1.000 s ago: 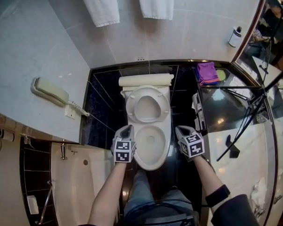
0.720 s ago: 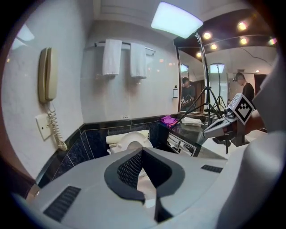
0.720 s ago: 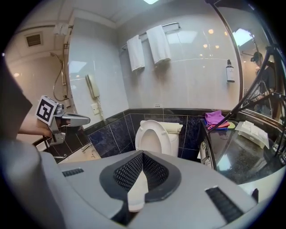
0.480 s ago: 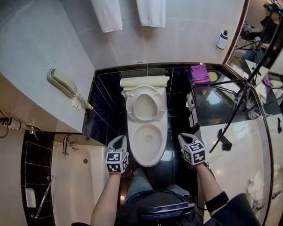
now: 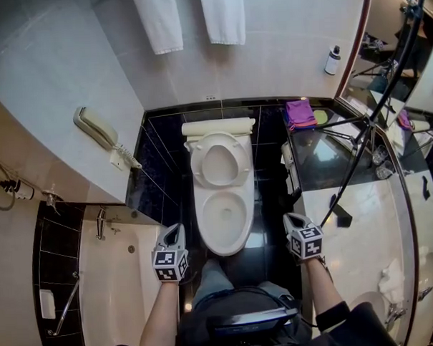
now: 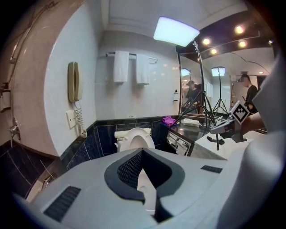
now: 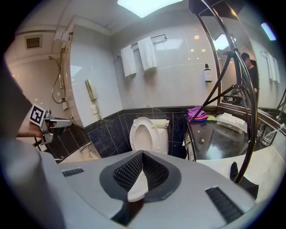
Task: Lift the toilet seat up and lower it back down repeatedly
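The white toilet seat (image 5: 219, 160) stands raised against the tank, and the bowl (image 5: 224, 217) lies open below it. The seat also shows upright in the left gripper view (image 6: 136, 137) and the right gripper view (image 7: 145, 134). My left gripper (image 5: 174, 228) hangs left of the bowl's front, apart from it. Its jaws (image 6: 142, 152) meet at the tips with nothing between them. On the other side my right gripper (image 5: 293, 218) sits right of the bowl, also clear of it, shut and empty (image 7: 143, 153).
A bathtub (image 5: 114, 281) lies at the left under a wall phone (image 5: 96, 127). Two towels (image 5: 177, 16) hang above the toilet. A black counter (image 5: 323, 160) with a purple cloth (image 5: 298, 113) and a tripod (image 5: 366, 144) stand at the right.
Both grippers have drawn back from the sides of the bowl toward the person and a little outward. The seat has stayed raised.
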`<state>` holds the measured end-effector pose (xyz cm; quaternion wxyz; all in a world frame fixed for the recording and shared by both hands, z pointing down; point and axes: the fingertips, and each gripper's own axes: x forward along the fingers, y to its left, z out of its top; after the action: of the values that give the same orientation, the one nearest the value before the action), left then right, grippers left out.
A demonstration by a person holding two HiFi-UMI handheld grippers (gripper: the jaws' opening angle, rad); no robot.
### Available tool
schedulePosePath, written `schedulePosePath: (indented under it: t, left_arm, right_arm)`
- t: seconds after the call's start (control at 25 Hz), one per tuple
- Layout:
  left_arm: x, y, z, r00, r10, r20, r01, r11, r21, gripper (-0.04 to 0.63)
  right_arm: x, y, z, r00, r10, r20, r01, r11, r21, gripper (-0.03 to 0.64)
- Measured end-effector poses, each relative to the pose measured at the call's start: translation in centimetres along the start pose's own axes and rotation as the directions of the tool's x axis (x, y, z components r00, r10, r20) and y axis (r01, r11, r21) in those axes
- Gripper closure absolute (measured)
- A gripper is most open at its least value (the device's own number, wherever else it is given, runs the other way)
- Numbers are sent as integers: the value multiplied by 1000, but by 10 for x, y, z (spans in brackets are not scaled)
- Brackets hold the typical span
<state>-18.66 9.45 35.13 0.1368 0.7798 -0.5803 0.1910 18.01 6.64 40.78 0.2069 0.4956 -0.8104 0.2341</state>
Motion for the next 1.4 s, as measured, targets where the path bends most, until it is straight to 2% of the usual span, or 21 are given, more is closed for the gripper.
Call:
schedulePosePath:
  t: [0.68,0.8,0.92,1.04,1.16,1.28,1.4]
  left_arm:
    - [17,-11,-2,999,-35,-20,35,999,20,595]
    - [31,-10,1,998,-47,-30,48,999,25,595]
    - [47,-11,3,997,-66,-43,68,997,34,595]
    - [69,-9,6,995,-88,-54,91,995,45,595]
    - [97,-4,11,992,-108,-64,112,992,63,595]
    - [129,-1,16,989,-128,-73,134,987,89,595]
    - [161,-3,24,982,-169,-88,178,978,105,595]
  right_arm:
    - [18,2,-5,999,3,-33,-4,1000,-11,600]
    - [29,0,2,999,-5,-42,3,999,-43,593]
    - [44,-1,7,999,5,-55,-8,998,-68,545]
    - [65,-3,18,998,4,-67,-11,995,-103,530]
    - [93,-3,36,997,1,-78,-12,990,-141,478]
    - [129,-2,61,996,6,-87,-24,978,-205,454]
    - [173,-3,91,995,-3,-96,-27,950,-310,436]
